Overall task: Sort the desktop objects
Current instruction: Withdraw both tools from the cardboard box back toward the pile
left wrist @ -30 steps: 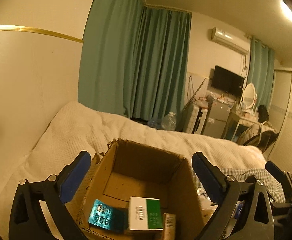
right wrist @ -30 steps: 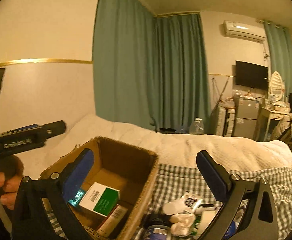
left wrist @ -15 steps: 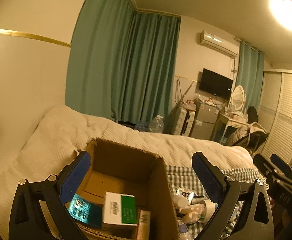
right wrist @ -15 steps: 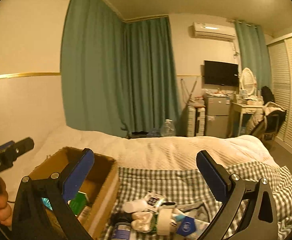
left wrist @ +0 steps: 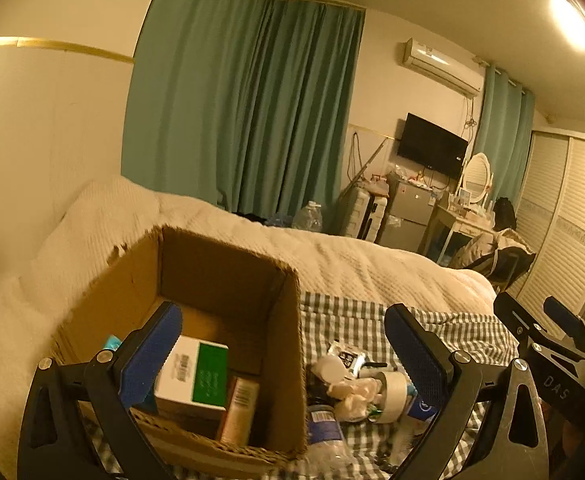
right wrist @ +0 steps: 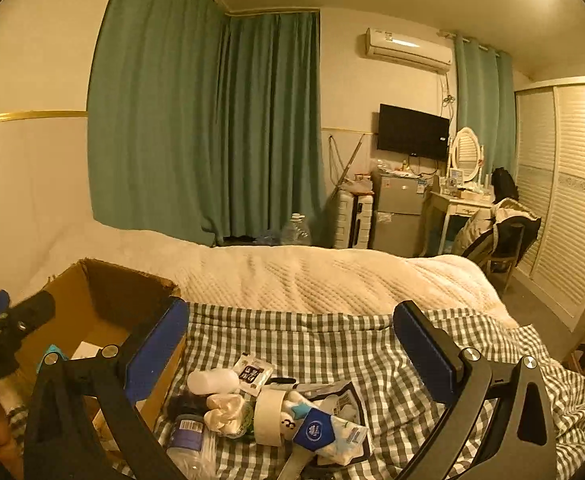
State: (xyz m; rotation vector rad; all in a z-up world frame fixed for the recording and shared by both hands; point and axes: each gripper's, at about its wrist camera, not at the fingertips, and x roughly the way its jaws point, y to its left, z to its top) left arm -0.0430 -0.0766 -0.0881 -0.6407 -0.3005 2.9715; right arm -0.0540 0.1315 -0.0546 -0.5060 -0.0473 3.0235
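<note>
We see both claws spread wide and empty: the left claw (left wrist: 282,344) above a cardboard box (left wrist: 288,344), the right claw (right wrist: 290,344) above clutter (right wrist: 268,404) on the checked blanket (right wrist: 332,344). Only the left view shows the green-and-white carton (left wrist: 194,376) inside the box.

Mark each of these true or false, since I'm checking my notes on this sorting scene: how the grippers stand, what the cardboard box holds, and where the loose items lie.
1. Both grippers are open and hold nothing. True: left gripper, right gripper.
2. The brown cardboard box is empty. False: it holds a white-and-green carton and other items.
3. The roll of pale tape lies on the checked cloth. True.
4. The loose pile lies inside the box. False: it lies beside it, on the cloth.
</note>
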